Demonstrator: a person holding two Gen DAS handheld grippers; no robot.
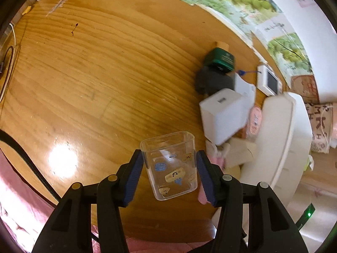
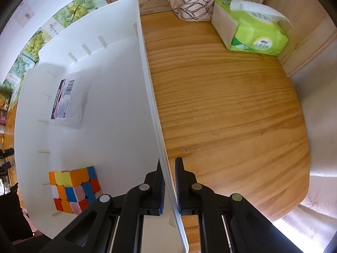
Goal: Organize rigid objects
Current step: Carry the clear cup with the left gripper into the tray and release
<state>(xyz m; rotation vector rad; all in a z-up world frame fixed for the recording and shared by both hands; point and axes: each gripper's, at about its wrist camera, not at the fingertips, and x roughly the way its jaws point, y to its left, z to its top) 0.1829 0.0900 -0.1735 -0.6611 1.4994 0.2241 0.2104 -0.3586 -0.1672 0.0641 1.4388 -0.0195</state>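
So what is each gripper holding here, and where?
Left gripper: clear cup, by opposite side walls. Right gripper: white bin, by its rim.

Cube (image 2: 74,189) inside bin (image 2: 118,80)

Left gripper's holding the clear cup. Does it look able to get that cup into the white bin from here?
Probably yes. The left gripper grips the clear cup above the table; the white bin sits open-topped to its right. The right gripper clamps only the far rim, leaving the opening free.

Black plastic left gripper (image 1: 170,175), blue ribbed pads (image 1: 134,172), silver pivot screws
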